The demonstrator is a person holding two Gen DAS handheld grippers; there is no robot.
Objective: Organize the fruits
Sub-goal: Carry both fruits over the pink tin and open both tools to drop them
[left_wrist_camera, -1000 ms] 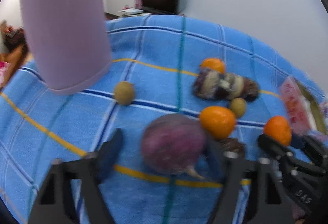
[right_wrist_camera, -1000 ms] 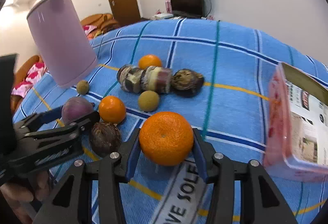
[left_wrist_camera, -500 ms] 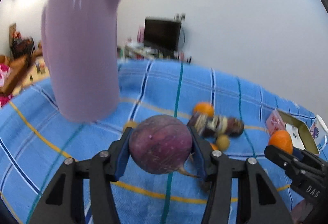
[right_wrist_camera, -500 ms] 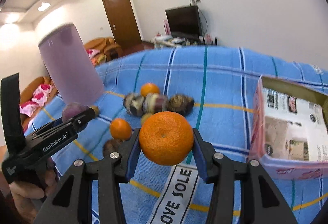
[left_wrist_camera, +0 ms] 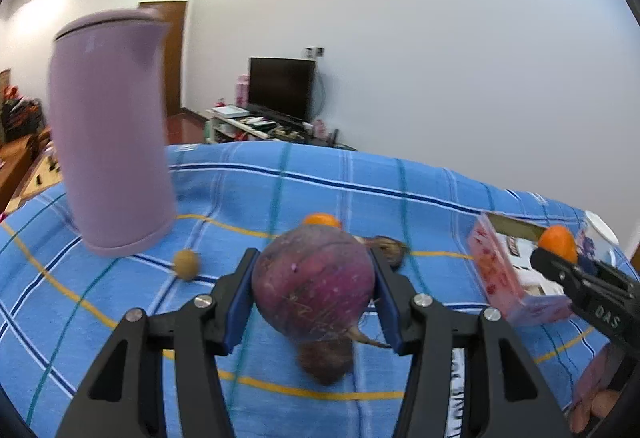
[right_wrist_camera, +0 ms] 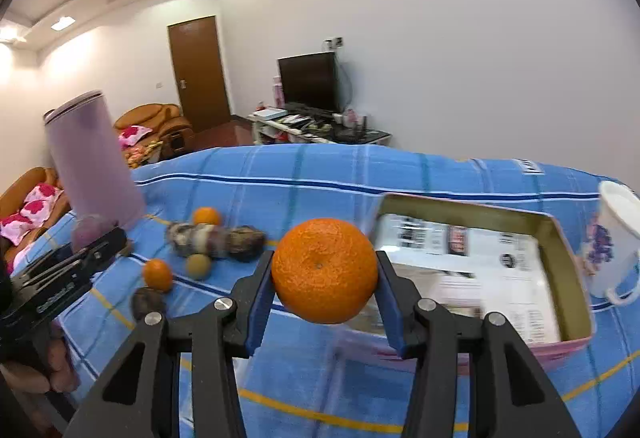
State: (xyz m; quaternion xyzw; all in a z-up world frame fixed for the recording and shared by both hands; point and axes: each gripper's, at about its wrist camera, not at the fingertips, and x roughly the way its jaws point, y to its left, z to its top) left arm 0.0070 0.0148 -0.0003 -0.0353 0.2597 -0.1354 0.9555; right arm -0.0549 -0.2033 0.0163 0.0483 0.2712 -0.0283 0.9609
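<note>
A blue checked cloth with dark blue, teal and yellow lines covered the supporting surface. Toward its left side stood a tall lilac jug, upright. Near the jug's base lay a small brownish-green fruit. Further in, a row of dark mottled fruits lay touching one another, with a small orange just behind them and another greenish-brown fruit just in front. A second small orange sat nearer, beside a dark brown fruit. On the right rested an open pink box, and just beside its far end a white mug with a purple print.
</note>
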